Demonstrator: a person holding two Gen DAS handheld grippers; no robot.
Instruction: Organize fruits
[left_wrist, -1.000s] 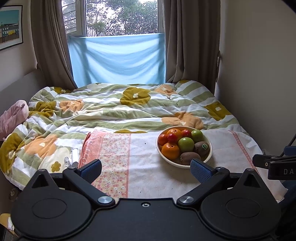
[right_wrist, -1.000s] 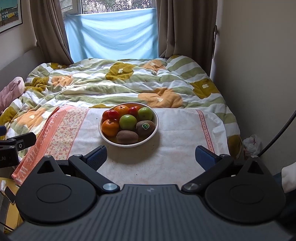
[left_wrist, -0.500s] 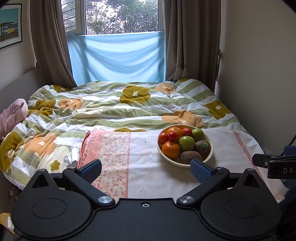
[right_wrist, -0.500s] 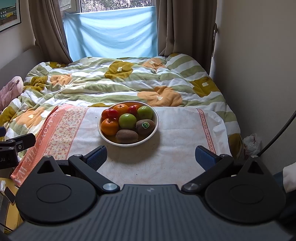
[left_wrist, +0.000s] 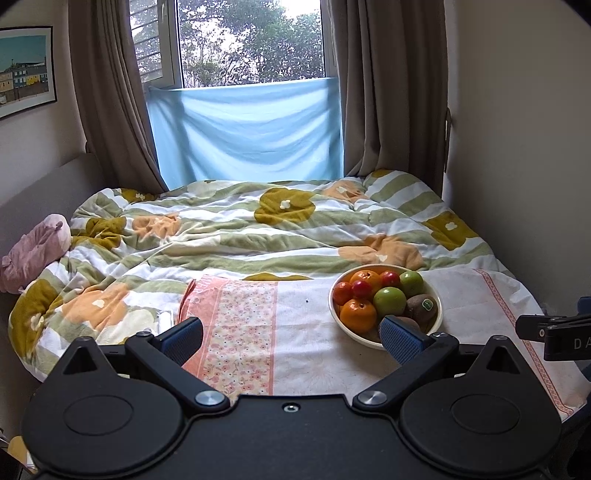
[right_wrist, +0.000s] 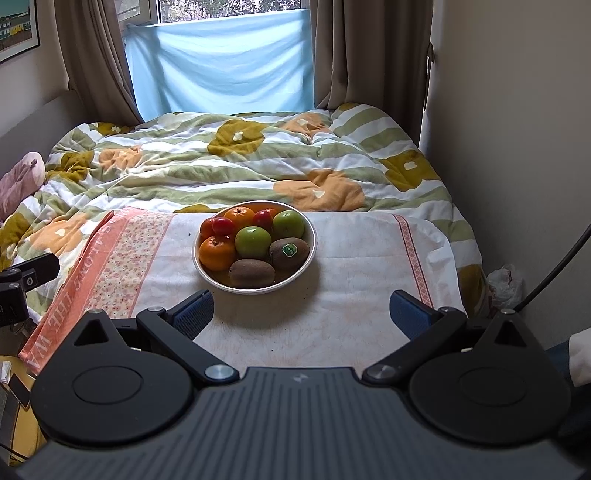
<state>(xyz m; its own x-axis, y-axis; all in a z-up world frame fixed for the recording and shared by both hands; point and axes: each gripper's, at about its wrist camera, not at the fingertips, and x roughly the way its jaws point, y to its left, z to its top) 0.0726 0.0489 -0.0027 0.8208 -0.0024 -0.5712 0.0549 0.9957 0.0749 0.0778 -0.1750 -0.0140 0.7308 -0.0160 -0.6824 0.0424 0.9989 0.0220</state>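
The bowl (right_wrist: 312, 254) sits on a cloth (right_wrist: 354, 295) at the near end of the bed (right_wrist: 258, 162), full of fruit. In it are two kiwis, one in front (right_wrist: 252, 273) and one with a sticker (right_wrist: 289, 252), two green apples (right_wrist: 253, 242), two oranges (right_wrist: 217, 252) and some small red fruits (right_wrist: 222, 225).

The kiwis are likely soft and fuzzy, so a light squeeze around the middle should do. The apples and oranges look hard, round and smooth; they could slip or roll, so grip them across the widest part. The red fruits are small and may squash. The bowl looks stiff and probably heavy when full.

The right gripper (right_wrist: 301, 308) is near the bowl, fingers spread wide, holding nothing. The left gripper (left_wrist: 291, 334) is spread wide too and empty, with the bowl just past its right finger (left_wrist: 400, 339).
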